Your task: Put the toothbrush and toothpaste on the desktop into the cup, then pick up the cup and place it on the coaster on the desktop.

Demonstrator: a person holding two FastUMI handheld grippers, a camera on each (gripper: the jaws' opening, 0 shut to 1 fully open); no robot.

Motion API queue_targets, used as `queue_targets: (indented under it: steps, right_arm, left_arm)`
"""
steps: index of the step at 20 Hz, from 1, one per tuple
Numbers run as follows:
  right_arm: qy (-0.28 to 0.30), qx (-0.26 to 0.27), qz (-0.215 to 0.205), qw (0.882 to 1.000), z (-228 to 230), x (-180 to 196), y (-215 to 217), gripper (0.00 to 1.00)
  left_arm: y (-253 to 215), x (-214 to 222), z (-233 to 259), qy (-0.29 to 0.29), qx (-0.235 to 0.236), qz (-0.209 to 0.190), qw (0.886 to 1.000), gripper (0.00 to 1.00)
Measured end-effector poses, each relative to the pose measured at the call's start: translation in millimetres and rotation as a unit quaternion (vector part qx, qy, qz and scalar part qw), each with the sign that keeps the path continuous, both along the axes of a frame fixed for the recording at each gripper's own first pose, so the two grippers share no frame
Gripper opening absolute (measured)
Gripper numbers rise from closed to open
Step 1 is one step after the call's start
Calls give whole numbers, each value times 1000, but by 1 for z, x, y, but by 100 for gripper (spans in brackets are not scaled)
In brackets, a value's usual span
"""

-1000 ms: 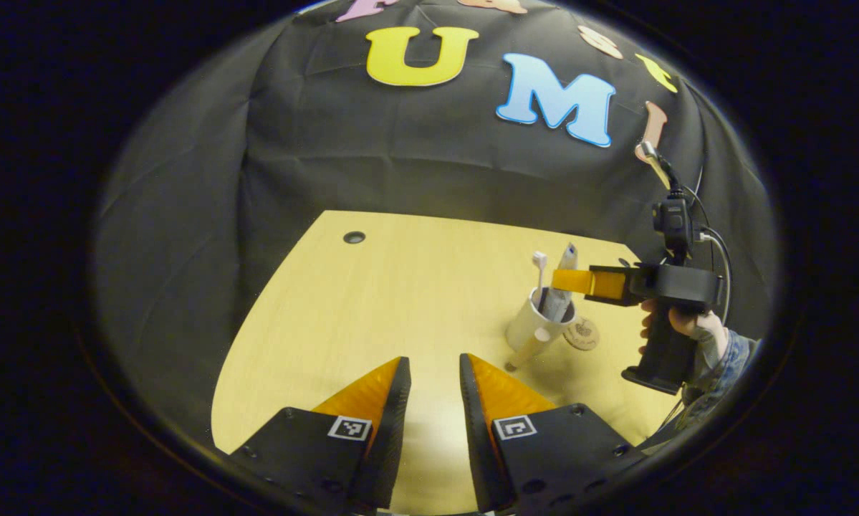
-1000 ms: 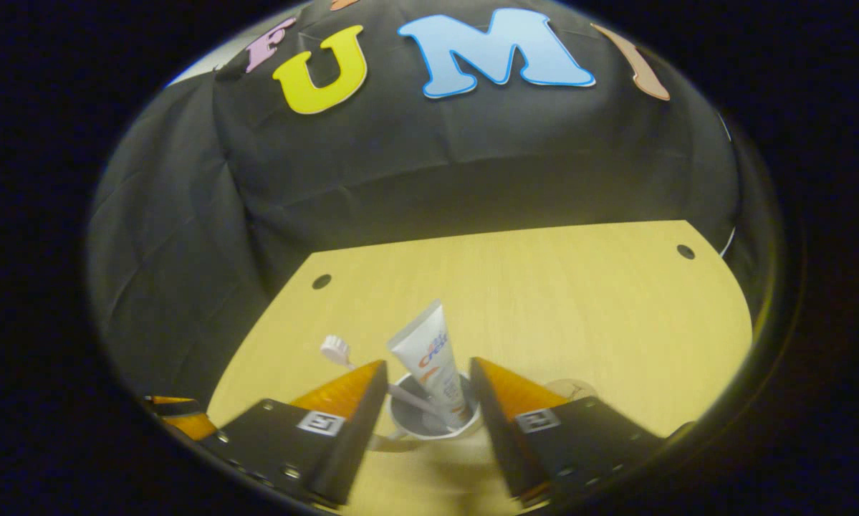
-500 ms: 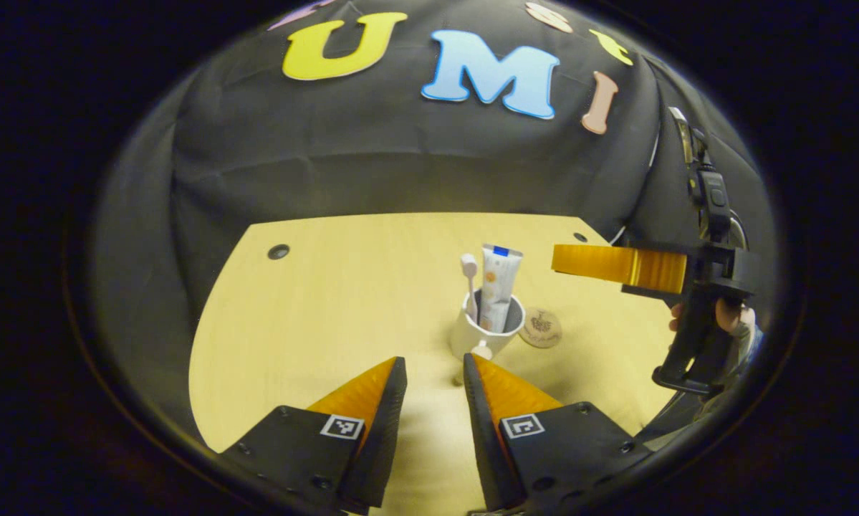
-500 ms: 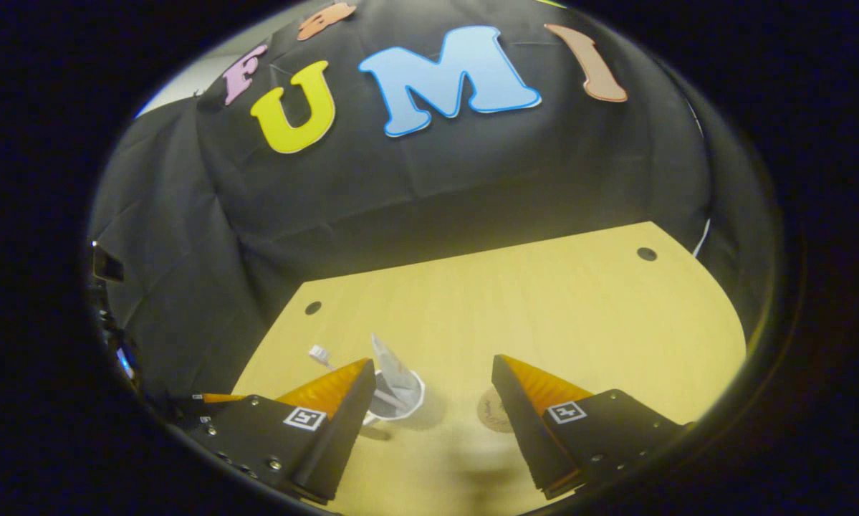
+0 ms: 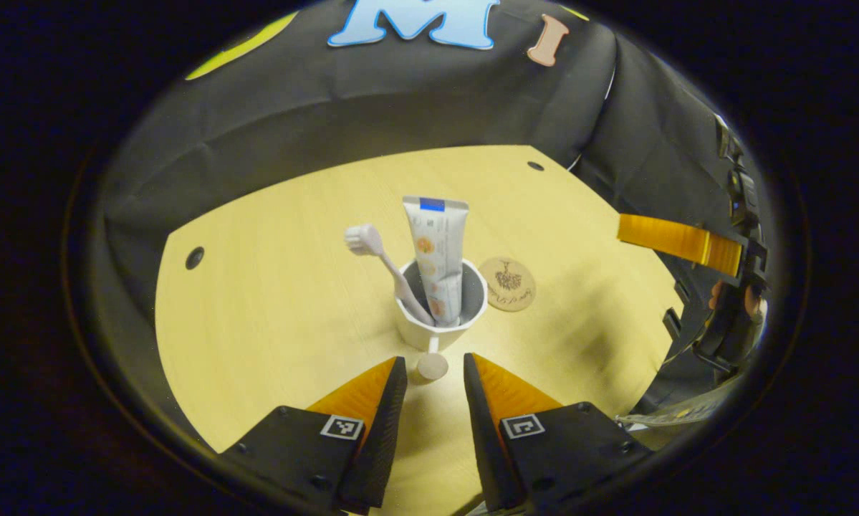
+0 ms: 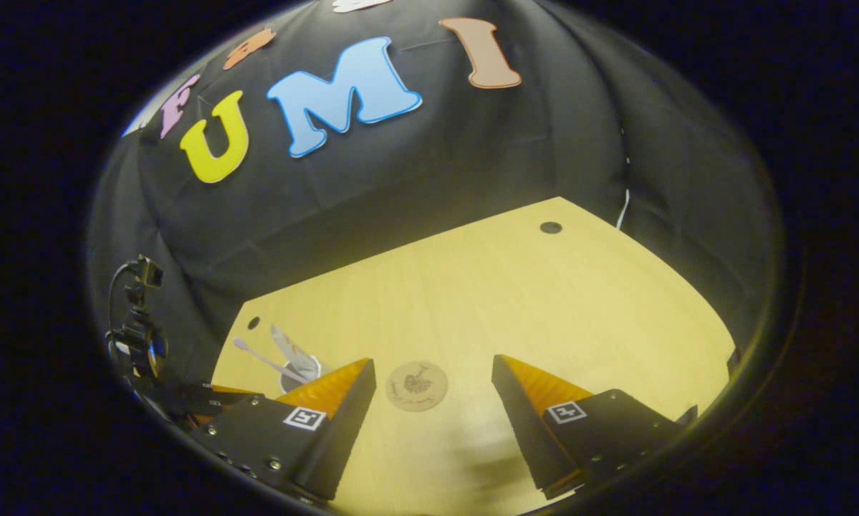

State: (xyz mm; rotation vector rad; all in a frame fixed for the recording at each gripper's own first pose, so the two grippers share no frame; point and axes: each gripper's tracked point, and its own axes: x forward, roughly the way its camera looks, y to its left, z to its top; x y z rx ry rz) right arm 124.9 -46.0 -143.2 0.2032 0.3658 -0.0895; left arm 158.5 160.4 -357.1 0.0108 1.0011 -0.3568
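A white cup (image 5: 418,331) stands upright on the wooden desktop (image 5: 271,308). In it stand a white toothbrush (image 5: 382,261), head up, and a toothpaste tube (image 5: 438,247). The cup's handle (image 5: 433,367) points at my left gripper (image 5: 433,360), which is open with the handle's round end between its fingertips, untouched. A round wooden coaster (image 5: 511,284) lies just right of the cup. My right gripper (image 6: 433,360) is open and empty above the coaster (image 6: 416,385). The cup (image 6: 304,369) sits to its left, partly hidden by one finger.
The right gripper (image 5: 676,240) and the hand (image 5: 748,301) holding it show at the right edge of the left gripper view. The desktop has small round holes (image 5: 194,257) (image 6: 550,227) near its back corners. Black cloth walls close in behind.
My left gripper has moved in toward the cup until the handle lies between its fingertips. My right gripper has let go of the toothpaste and drawn away right, now over the coaster.
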Motion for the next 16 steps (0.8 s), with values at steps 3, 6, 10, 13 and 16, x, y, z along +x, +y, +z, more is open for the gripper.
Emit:
queue_targets:
  steps: [3,6,10,13,16]
  right_arm:
    - [2,13,-30,999,-3,-12,-26,96]
    - [9,21,-48,999,-11,-22,-45,96]
    - [16,27,-58,998,-16,-31,-61,96]
    - [21,27,-61,998,-19,-36,-71,96]
    - [31,32,-61,997,-27,-40,-81,96]
  left_arm:
    - [1,5,-13,36,18,-9,999,59]
    - [-1,10,-28,67,45,-26,996,56]
    - [-8,14,-42,103,68,-42,991,56]
    - [-10,16,-50,123,88,-43,988,59]
    - [-8,18,-52,136,103,-36,985,45]
